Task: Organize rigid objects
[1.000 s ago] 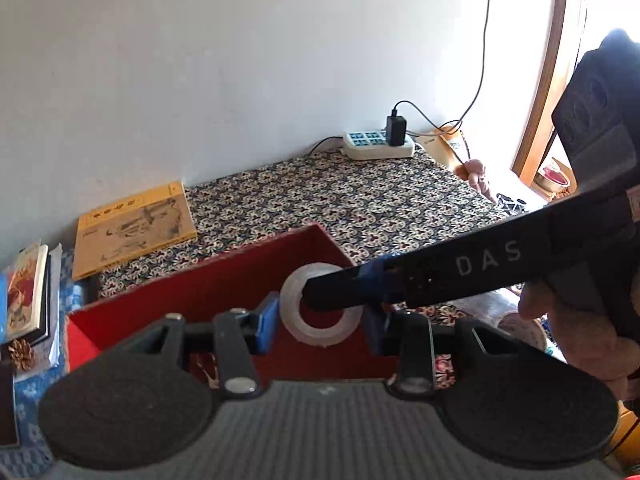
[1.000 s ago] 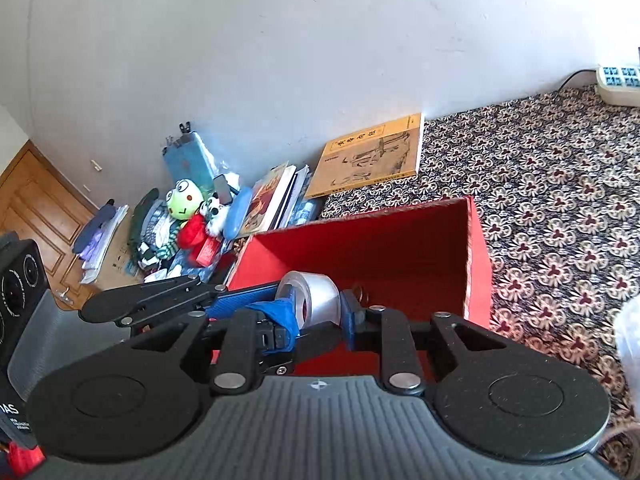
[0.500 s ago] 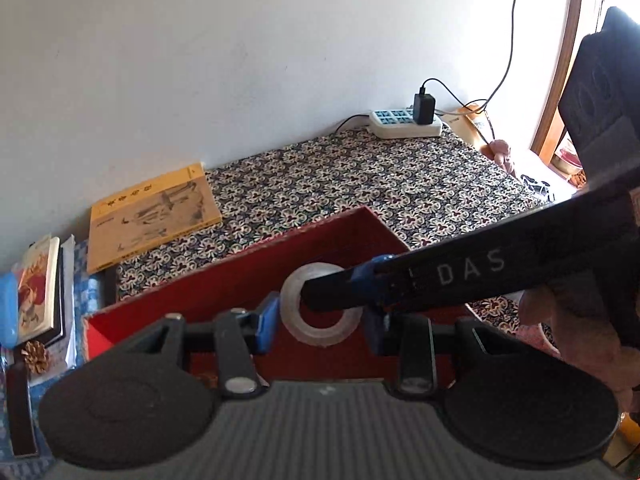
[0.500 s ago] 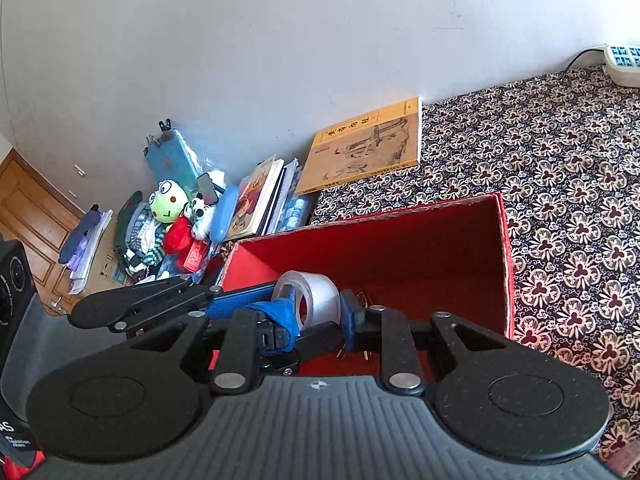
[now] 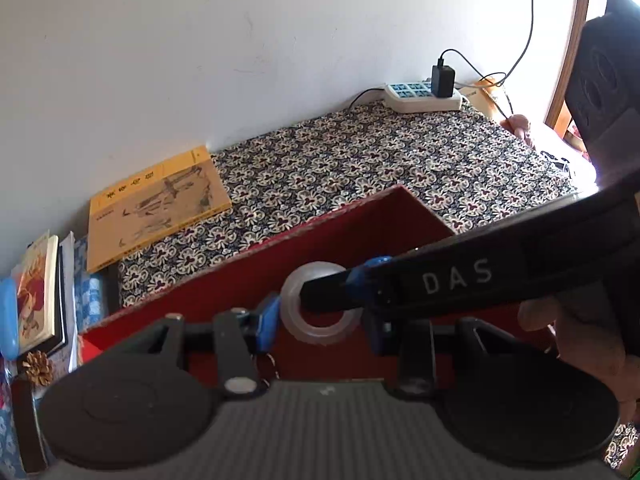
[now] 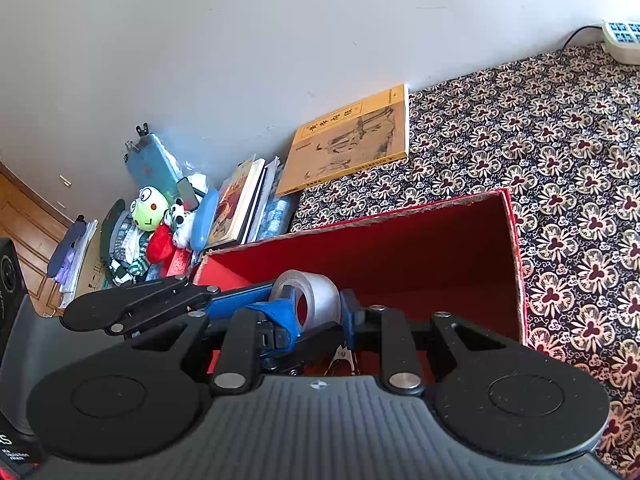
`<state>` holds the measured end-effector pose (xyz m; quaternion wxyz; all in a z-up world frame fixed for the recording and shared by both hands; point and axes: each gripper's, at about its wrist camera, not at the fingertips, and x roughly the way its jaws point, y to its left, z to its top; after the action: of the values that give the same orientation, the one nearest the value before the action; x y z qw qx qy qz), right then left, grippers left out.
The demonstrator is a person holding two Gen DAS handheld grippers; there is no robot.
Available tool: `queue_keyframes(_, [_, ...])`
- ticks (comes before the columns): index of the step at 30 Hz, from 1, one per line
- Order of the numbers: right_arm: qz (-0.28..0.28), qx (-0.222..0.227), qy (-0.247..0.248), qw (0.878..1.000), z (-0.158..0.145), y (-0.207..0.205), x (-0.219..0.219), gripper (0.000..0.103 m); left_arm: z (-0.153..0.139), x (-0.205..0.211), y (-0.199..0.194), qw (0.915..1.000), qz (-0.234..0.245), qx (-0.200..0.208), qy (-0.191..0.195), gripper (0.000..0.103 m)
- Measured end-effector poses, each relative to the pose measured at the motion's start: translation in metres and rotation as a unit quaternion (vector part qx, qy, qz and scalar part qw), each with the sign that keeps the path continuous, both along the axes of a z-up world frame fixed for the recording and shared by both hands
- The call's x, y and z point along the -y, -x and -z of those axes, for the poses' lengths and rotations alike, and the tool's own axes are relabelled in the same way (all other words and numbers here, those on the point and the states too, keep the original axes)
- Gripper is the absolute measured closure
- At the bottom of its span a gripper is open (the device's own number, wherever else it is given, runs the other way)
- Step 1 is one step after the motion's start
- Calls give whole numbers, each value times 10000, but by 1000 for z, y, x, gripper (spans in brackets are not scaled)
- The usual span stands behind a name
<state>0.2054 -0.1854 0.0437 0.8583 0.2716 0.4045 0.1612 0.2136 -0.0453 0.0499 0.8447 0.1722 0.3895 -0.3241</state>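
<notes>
Holding a silver tape roll (image 6: 316, 294) over the red box (image 6: 400, 240), both my claws grip it: left claw (image 5: 320, 322), right claw (image 6: 320, 316).

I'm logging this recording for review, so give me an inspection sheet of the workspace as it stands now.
Surface: floral patterned cloth, mostly bare.
Job's things: clear tape roll held over the open red box; small metal clips lie inside.
Clutter: yellow book, book stack, frog plush, pine cone.
Grippers: left gripper grips the roll's outside; right gripper has one finger through its hole.
Cables: power strip with a black charger, cords up the wall.
Surroundings: white wall, wooden door at far left.
</notes>
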Motion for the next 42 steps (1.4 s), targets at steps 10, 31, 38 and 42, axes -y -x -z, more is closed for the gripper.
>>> queue_keyframes(10, [-13,-211,181,9996,25,-21,-10,97,29,3,-17,9994,-143,-122,-297,62])
queue_keyframes(31, [22,-209,568,9982,38,-33,-22,101,47,10,-30,9969,-365,-182,-670,61])
queue_keyframes(38, [132,-195,570,9981,41,-37,-20,101,50,11,-32,9961,-397,-254,-741,61])
queue_keyframes(42, [196,-212,562,9980,41,-36,-19,102,53,14,-33,9948,-436,-342,-854,61])
